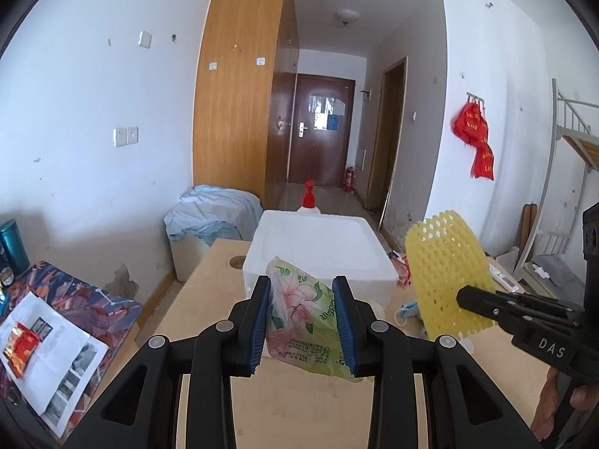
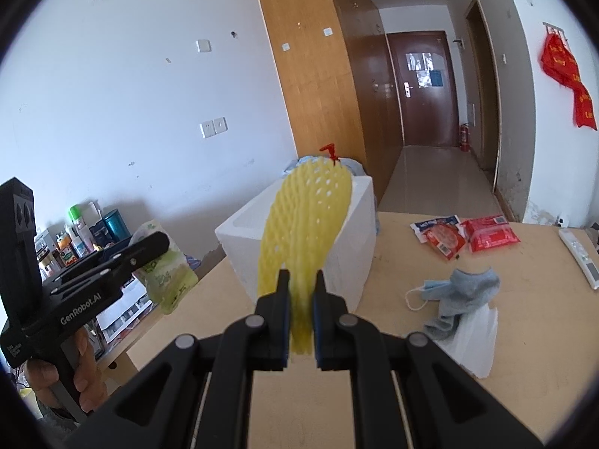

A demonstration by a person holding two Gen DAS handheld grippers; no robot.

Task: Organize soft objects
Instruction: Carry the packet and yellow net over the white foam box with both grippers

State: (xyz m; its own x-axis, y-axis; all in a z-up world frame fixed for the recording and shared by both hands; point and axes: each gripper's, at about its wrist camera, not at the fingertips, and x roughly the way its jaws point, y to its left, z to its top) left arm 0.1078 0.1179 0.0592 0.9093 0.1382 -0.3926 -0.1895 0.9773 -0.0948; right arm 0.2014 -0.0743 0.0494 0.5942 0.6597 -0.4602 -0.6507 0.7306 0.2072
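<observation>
Two grips full | left gripper (image 1: pixel 302 318) clenched on tissue pack (image 1: pixel 305 321), lifted before foam box (image 1: pixel 318 247) at 12 o'clock | right gripper (image 2: pixel 302 318) pinching yellow foam net (image 2: pixel 305 224), box just behind | advice: clear the rim, then release low inside.

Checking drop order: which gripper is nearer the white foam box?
Left, narrowly. The left gripper, shut on the tissue pack, sits just before the white foam box; the right gripper, holding the yellow foam net, is off its right side.
</observation>
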